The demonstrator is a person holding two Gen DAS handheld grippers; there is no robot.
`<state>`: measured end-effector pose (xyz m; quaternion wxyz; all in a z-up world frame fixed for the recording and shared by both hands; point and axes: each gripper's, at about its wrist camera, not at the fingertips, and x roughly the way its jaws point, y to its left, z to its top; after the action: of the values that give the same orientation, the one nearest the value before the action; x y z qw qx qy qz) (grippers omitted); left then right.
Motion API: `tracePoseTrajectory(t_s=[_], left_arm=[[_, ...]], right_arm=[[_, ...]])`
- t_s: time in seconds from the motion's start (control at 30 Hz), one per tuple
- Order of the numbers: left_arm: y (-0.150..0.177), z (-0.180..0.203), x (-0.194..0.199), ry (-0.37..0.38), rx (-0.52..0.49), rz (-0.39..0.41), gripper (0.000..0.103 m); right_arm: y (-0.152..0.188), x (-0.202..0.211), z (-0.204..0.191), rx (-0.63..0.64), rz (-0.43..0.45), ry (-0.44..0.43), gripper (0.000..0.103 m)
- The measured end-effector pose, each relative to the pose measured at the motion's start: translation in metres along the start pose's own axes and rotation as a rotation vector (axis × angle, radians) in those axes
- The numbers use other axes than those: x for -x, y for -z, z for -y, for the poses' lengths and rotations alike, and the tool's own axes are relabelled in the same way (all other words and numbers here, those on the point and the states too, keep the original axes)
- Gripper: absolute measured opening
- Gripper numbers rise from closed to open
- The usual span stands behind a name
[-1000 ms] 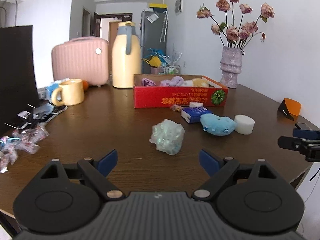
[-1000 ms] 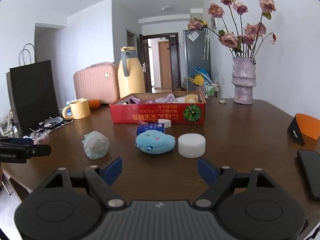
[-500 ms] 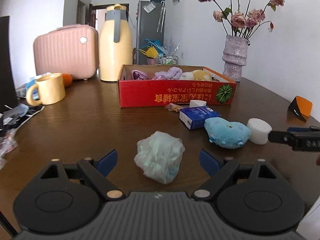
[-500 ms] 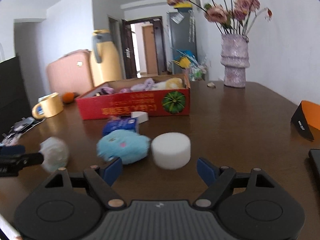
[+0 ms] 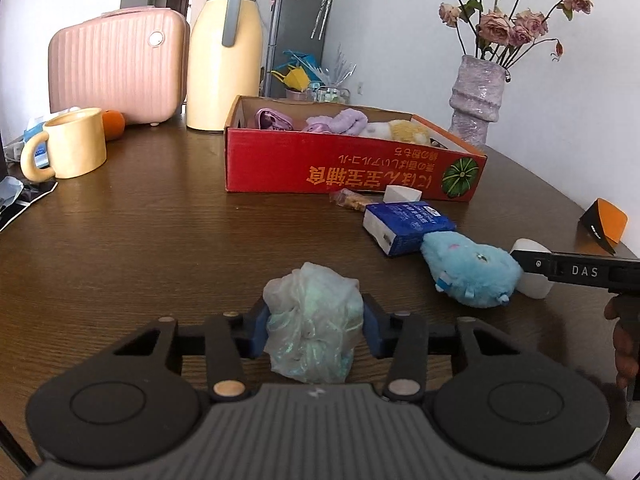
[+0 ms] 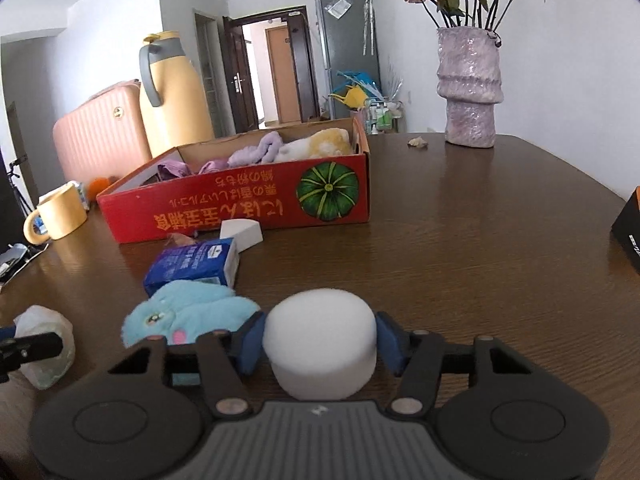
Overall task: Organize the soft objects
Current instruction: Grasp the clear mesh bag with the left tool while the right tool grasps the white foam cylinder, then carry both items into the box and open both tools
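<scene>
My left tongs [image 5: 314, 330] are closing on the bag [image 5: 313, 320] and my right tongs [image 6: 318, 340] on the sponge [image 6: 320, 338], both on the counter [image 5: 160, 248] before the box [image 5: 344, 170]; I fear the slick bag slips free at lift-off

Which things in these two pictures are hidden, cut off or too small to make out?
- Left wrist view: the white sponge is partly hidden by the right gripper's finger and the blue plush.
- Right wrist view: the crumpled bag is cut by the left edge and crossed by the left gripper's finger.
- Both views: the red box wall hides the lower part of its contents.
- The blue packet print is too small to read.
</scene>
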<state>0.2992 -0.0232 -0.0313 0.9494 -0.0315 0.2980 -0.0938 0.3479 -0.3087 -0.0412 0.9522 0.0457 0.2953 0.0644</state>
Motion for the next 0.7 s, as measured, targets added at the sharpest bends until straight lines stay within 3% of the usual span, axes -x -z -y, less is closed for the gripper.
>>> tracePoseTrajectory(t_s=[0.2,0.7], left_arm=[[0.0,0.004,0.021,0.004,-0.001,0.027,0.044],[0.015,0.023,0.098,0.028,-0.017,0.11,0.044]], right_arm=[[0.003,0.016,0.002,-0.016,0.016,0.007,0.054],[0.037,0.116,-0.017,0.018,0.091,-0.056,0.054]])
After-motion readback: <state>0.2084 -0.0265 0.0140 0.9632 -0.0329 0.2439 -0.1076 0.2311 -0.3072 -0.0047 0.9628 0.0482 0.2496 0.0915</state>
